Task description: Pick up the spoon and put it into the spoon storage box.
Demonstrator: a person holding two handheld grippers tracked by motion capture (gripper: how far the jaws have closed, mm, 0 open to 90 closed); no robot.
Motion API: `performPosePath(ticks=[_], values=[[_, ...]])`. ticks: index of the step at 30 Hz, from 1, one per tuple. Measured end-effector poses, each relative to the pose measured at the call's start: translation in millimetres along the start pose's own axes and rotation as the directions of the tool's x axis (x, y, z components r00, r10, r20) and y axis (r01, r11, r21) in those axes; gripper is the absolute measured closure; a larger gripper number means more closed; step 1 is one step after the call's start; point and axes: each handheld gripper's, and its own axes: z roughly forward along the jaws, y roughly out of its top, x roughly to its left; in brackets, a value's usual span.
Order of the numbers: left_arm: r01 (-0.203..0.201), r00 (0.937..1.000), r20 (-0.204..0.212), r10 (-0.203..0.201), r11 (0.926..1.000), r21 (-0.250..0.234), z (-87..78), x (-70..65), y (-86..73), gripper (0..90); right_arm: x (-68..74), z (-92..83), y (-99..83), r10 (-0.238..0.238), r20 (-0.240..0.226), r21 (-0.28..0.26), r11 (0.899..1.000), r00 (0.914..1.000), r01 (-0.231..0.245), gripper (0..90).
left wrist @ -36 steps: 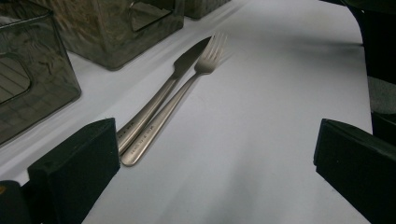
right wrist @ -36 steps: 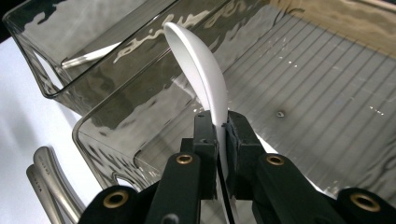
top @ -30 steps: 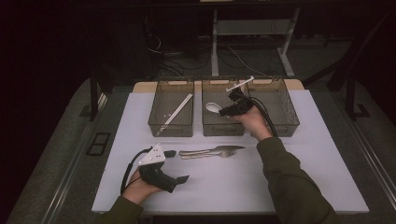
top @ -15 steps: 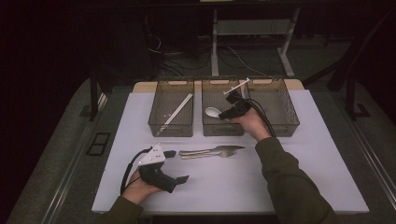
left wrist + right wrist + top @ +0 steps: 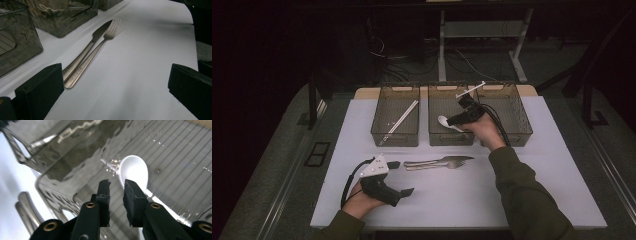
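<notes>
The right tongs (image 5: 460,112) hang over the middle bin (image 5: 451,137) of three smoky see-through bins at the far side of the white tabletop (image 5: 512,195), with their jaws just having been opening; in the right gripper view (image 5: 116,185) a narrow gap stands between the two black pads and nothing is pinched there. The white spoon (image 5: 133,171) lies on the ribbed floor of that bin with its bowl just past the tips and its handle running back under the right-hand jaw; whether the jaw touches it I cannot tell. From the high view the spoon (image 5: 446,122) sits at the near left of the middle bin, just beside the tongs' tips. The left tongs (image 5: 399,177) rest low on the tabletop near the person's edge, held in the left hand (image 5: 362,202), with the jaws set wide apart and empty, as the left gripper view shows them at either lower corner. Ahead of them a steel knife (image 5: 86,50) and fork (image 5: 96,52) lie side by side, touching along their handles, on the bare tabletop in front of the bins. The left bin (image 5: 396,135) holds a pair of pale chopsticks (image 5: 399,121) lying slantwise, and a thin white stick (image 5: 470,90) shows slantwise above the rim between the middle and right bins (image 5: 517,130).
</notes>
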Motion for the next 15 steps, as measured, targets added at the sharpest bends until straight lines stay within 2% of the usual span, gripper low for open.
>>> performPosePath(ticks=[5,10,15], values=[[-0.001,1.0000,-0.002,0.001,1.0000,0.000,-0.4,0.0,0.0,0.0,2.4,-12.8,0.5,-0.015,-0.036,-0.048,0.999,0.9992,0.013,62.6],[0.003,1.0000,-0.001,-0.003,1.0000,0.001,-0.4,-0.1,0.0,0.0,6.5,-23.4,-1.5,-0.043,-0.033,-0.083,0.996,0.9986,0.040,53.2],[0.001,1.0000,-0.002,-0.001,1.0000,0.001,-0.7,-0.2,-0.1,0.0,11.0,-34.9,-7.6,-0.059,-0.046,-0.137,0.989,0.9972,0.052,48.6]])
